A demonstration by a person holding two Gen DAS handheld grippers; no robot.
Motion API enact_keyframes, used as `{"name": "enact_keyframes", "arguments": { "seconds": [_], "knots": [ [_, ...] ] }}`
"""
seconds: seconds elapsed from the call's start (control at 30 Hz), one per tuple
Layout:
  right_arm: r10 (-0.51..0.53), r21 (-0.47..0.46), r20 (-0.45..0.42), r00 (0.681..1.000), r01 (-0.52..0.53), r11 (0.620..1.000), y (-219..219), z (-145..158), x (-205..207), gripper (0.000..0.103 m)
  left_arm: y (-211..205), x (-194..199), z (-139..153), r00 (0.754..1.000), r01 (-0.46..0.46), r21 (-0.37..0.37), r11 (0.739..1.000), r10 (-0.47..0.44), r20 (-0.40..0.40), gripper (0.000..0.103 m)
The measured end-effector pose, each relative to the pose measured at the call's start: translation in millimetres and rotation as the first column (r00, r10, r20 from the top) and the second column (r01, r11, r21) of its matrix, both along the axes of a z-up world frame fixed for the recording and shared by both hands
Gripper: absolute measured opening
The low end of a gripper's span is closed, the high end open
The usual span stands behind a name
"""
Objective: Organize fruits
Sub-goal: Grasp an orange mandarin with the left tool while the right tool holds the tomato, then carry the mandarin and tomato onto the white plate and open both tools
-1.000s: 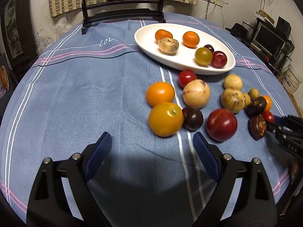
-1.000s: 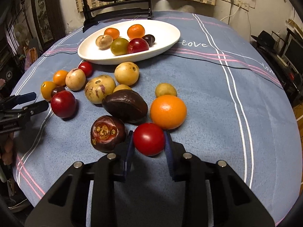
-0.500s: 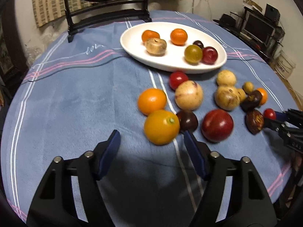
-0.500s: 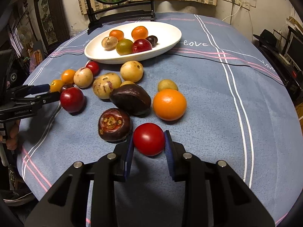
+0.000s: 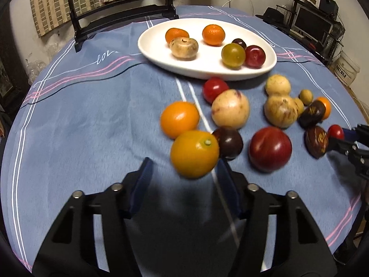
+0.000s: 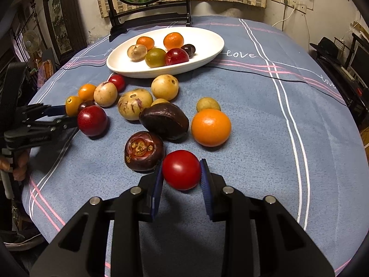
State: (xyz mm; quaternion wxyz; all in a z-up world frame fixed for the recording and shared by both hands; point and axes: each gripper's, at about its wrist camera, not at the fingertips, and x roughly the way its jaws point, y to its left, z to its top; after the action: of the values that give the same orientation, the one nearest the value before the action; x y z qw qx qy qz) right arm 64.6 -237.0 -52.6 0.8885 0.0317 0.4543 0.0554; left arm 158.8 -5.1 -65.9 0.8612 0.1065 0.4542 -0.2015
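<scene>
An oval white plate (image 5: 147, 46) (image 6: 120, 62) at the back of the table holds several small fruits. More fruit lies loose on the blue cloth in front of it. My left gripper (image 5: 184, 173) (image 6: 61, 115) has its jaws closing around a yellow-orange citrus (image 5: 194, 153) (image 6: 72, 105). The citrus sits at the fingertips (image 5: 144, 177), with a gap still showing on its left side. A dark plum (image 5: 228, 142) and a big red plum (image 5: 269, 149) (image 6: 92, 120) lie just right of it. My right gripper (image 6: 182, 170) (image 5: 346, 138) is shut on a red tomato (image 6: 181, 169) (image 5: 336, 132).
Beside the tomato sit a dark split fruit (image 6: 144, 151), a brown oval fruit (image 6: 164, 120) and an orange (image 6: 211, 127). A dark wooden mirror stand (image 6: 150, 16) rises behind the plate. Bare cloth lies to the right in the right wrist view. A hand (image 6: 19, 164) holds the left tool.
The left jaws have narrowed a lot and moved up to the yellow-orange citrus, with the view rolling slightly. The right gripper keeps its grip on the tomato in about the same place.
</scene>
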Motion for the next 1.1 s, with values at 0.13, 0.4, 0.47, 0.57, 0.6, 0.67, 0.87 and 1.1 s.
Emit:
{"name": "enact_keyframes", "arguments": {
  "seconds": [0.13,0.4,0.47,0.57,0.6,0.67,0.87,1.1],
  "knots": [
    [-0.010,0.000,-0.002,1.000,0.010,1.000,-3.3,-0.3,0.0,0.031,-3.8,1.8,1.5,1.000,0.006,-0.010,1.000,-0.006,0.006,0.038],
    [-0.011,0.004,0.009,1.000,0.011,1.000,-6.1,3.9,-0.4,0.031,4.6,-18.9,21.2,0.998,0.017,-0.071,0.997,-0.013,0.057,0.038],
    [-0.014,0.007,0.023,1.000,0.014,1.000,-8.1,9.5,-0.5,0.031,6.5,-23.3,31.5,0.998,0.025,-0.095,0.995,-0.018,0.066,0.038],
    [-0.014,0.012,0.053,0.999,0.014,1.000,-10.1,21.4,0.2,0.031,6.8,-25.8,47.4,0.996,0.020,-0.120,0.993,-0.010,0.090,0.038],
    [-0.011,0.014,0.062,0.998,0.010,1.000,-10.3,25.7,0.8,0.031,6.5,-25.1,52.4,0.995,0.016,-0.129,0.991,-0.004,0.095,0.038],
    [-0.001,0.010,0.089,0.996,0.000,1.000,-9.9,37.1,3.2,0.031,5.2,-21.5,61.6,0.994,0.011,-0.148,0.989,0.005,0.106,0.038],
    [0.022,-0.016,0.208,0.978,-0.019,1.000,-8.1,79.0,32.9,0.031,-13.8,4.8,87.7,0.988,-0.001,-0.165,0.986,0.026,0.153,0.038],
    [-0.032,0.031,0.236,0.971,0.025,0.999,-12.2,93.3,114.1,0.031,-47.1,70.6,78.3,0.990,-0.039,-0.152,0.988,0.059,0.125,0.038]
  ]
}}
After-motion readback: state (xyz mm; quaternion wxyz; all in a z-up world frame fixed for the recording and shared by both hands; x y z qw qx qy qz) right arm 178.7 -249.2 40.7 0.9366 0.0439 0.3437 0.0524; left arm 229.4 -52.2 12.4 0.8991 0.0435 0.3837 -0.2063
